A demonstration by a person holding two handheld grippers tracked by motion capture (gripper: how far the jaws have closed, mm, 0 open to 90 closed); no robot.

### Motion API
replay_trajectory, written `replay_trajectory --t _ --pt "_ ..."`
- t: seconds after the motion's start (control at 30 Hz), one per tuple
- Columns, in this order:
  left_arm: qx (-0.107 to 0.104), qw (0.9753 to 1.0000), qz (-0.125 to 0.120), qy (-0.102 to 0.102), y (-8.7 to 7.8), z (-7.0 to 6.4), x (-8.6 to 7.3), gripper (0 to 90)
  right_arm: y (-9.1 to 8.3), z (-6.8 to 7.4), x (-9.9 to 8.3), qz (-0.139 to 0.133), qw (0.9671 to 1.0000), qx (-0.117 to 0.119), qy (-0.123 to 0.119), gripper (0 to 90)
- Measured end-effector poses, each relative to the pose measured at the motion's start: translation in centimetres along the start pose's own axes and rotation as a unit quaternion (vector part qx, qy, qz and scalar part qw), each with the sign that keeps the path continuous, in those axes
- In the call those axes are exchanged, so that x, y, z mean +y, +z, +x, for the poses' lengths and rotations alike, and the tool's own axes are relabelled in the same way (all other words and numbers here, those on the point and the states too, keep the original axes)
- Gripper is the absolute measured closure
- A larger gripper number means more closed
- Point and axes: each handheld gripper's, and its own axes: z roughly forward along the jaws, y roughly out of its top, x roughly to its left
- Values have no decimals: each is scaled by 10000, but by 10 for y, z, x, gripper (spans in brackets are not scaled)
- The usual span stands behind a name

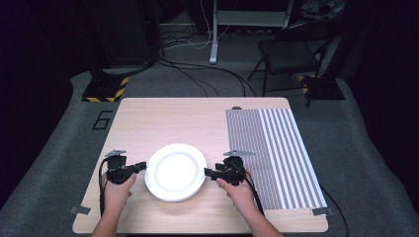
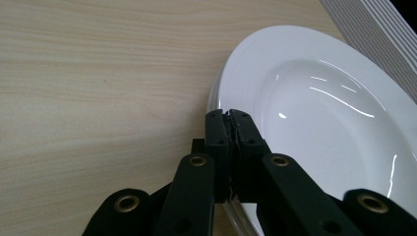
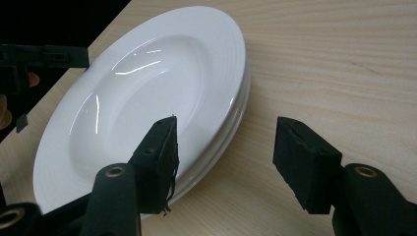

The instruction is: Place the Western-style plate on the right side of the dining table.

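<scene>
— White china, is it? Where does it sit?

— A stack of white plates [image 1: 176,172] lies on the pale wooden table [image 1: 163,123], toward the near edge, between the two hands. A striped grey mat [image 1: 276,153] covers the table's right part, just beside the stack.

— How stands the left gripper [image 1: 140,166]?

— Its jaws are pressed together, no gap between the pads, right at the left rim of the top plate [image 2: 314,113]. In the left gripper view the tips lie over the rim's edge; whether any china is pinched between them I cannot tell.

— And the right gripper [image 1: 209,173]?

— Spread wide. In the right gripper view one jaw hangs over the right rim of the stack [image 3: 147,93], the other over bare wood beside it. It clasps nothing.
</scene>
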Motion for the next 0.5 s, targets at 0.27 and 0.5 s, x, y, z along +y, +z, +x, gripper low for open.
replay_trajectory --t 0.27,0.5 --pt "1 10000 -10 15 0 -1 -1 873 4 2 0 59 9999 81 133 444" --pt "-39 10000 -69 -23 0 0 -3 870 13 7 -1 170 9998 77 72 446"
